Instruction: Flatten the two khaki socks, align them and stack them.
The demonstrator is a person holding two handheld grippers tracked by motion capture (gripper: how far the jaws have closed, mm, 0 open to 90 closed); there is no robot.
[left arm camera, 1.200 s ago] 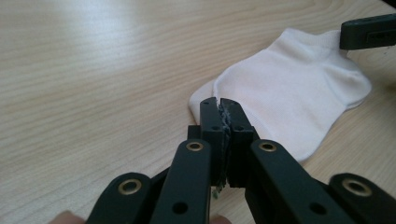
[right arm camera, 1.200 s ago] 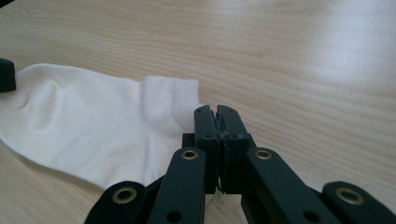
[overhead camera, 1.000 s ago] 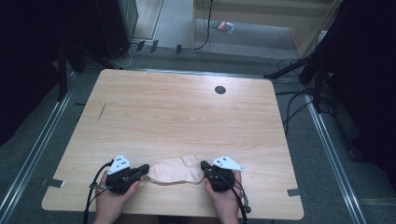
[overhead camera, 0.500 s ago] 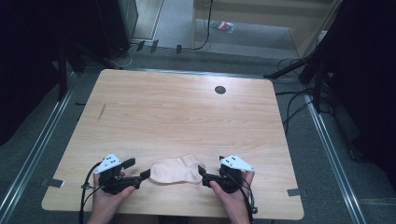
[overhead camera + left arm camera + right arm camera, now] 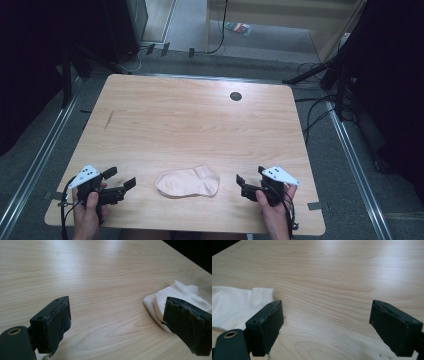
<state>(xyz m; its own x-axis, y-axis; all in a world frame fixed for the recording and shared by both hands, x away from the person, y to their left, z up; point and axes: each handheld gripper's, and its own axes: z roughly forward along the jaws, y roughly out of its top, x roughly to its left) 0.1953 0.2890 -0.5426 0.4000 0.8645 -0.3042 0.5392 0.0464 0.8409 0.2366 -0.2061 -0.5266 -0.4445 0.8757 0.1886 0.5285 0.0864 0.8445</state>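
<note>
We see a pale sock (image 5: 188,182) lying flat near the front edge of the wooden surface (image 5: 200,120). Our left gripper (image 5: 121,182) and right gripper (image 5: 242,182) sit either side, clear of it, jaws just opened wide with nothing between them. One left jaw hides part of the sock in the left gripper view.

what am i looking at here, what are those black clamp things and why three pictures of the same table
A person sits at a wooden table and holds a hand-operated two-jaw gripper in each hand. The high view looks down from above: the left gripper and the right gripper sit either side of a pale sock lying flat near the table's front edge. The other two pictures come from cameras riding on the grippers, so the black blocks at the bottom are each gripper's own jaws. Both pairs have just been opening and now stand wide apart, with nothing between them. The sock is free, touched by neither.
</note>
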